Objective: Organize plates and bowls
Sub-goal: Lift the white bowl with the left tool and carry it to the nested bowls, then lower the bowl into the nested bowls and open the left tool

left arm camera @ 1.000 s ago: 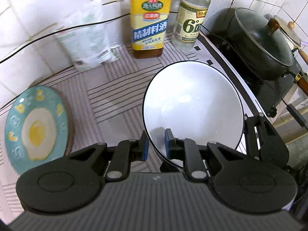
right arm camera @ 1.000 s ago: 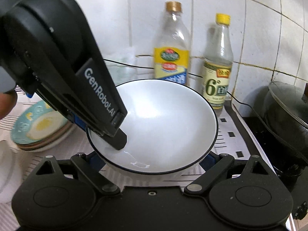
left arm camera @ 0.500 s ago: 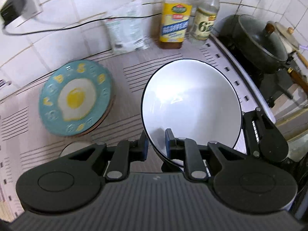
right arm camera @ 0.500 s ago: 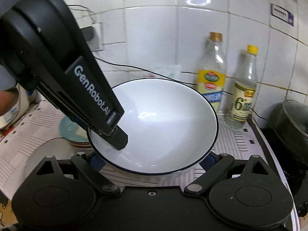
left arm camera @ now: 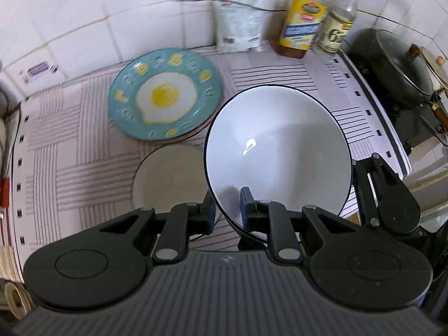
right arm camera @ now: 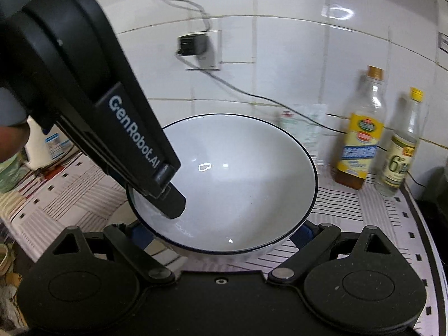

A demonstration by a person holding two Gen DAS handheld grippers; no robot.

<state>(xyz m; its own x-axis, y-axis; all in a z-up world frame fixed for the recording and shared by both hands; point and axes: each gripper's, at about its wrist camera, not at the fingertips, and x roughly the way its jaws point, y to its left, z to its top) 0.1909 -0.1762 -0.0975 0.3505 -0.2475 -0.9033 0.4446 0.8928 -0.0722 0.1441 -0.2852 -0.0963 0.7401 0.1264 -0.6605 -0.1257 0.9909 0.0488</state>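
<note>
left wrist: steeply down, close | right wrist: shallower, toward wall | shared: white bowl (left arm camera: 277, 151) (right arm camera: 224, 182)

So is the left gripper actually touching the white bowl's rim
Touching. In the left wrist view the left gripper has one pad inside and one outside the white bowl, pinching its rim; the right wrist view shows its finger inside too.

Bright, even light from overhead; glare spots gleam in the bowl (left arm camera: 277, 151) and on the far tiles (right arm camera: 338, 12). Bottles (right arm camera: 361, 131) smear with motion blur, and fisheye bends the edges.
</note>
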